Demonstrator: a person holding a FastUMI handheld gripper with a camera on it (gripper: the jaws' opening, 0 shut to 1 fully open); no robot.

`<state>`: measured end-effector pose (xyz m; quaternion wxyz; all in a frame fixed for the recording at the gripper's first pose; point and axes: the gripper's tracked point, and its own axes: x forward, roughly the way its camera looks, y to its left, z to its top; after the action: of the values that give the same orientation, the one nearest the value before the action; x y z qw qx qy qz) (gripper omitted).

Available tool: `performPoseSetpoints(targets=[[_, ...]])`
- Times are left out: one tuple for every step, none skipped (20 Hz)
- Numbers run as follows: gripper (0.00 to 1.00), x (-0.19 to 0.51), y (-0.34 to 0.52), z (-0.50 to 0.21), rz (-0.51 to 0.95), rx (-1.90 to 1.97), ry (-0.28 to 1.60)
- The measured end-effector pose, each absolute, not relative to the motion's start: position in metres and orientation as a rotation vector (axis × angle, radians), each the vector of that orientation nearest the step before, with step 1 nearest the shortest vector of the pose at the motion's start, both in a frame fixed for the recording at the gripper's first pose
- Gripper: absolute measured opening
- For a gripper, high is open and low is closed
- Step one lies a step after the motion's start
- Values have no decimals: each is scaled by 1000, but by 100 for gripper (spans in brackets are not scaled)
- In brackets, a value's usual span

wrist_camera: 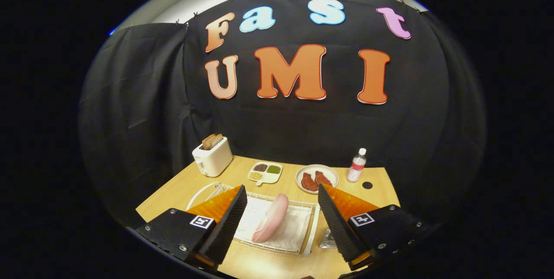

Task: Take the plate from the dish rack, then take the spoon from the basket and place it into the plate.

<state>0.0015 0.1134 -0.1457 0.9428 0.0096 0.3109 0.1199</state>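
My gripper [282, 189] is open and hovers above the wooden table [181, 192], with nothing between its fingers. Below the gap lies a wire basket [303, 204] lined with white cloth. A long pale pink spoon [272, 220] rests lengthwise on that cloth, between and below the two fingers. Just left of the basket, a white curved rim [200, 193] that looks like the plate peeks out past the left finger, which hides most of it. I cannot make out the dish rack's own shape there.
Beyond the basket stand a white toaster [212, 158] holding bread, a small divided dish [265, 172] of grains, a plate [303, 171] with meat slices and a water bottle [357, 165]. A shiny clear object [327, 240] sits by the right finger.
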Motion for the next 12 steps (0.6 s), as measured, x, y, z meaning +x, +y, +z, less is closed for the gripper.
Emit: performPoseSetpoints(targets=[[98, 4, 116, -156, 250, 24, 670], [98, 6, 118, -166, 253, 26, 708], [98, 8, 121, -178, 253, 26, 747], [98, 11, 122, -189, 247, 29, 788], [97, 11, 121, -202, 241, 29, 835], [97, 12, 120, -213, 237, 27, 879], [96, 13, 120, -225, 233, 21, 920], [95, 14, 120, -234, 231, 13, 958], [95, 14, 120, -243, 230, 15, 994], [94, 14, 123, -251, 230, 25, 1040], [93, 11, 126, -258, 233, 43, 1085], [92, 9, 128, -267, 234, 54, 1134]])
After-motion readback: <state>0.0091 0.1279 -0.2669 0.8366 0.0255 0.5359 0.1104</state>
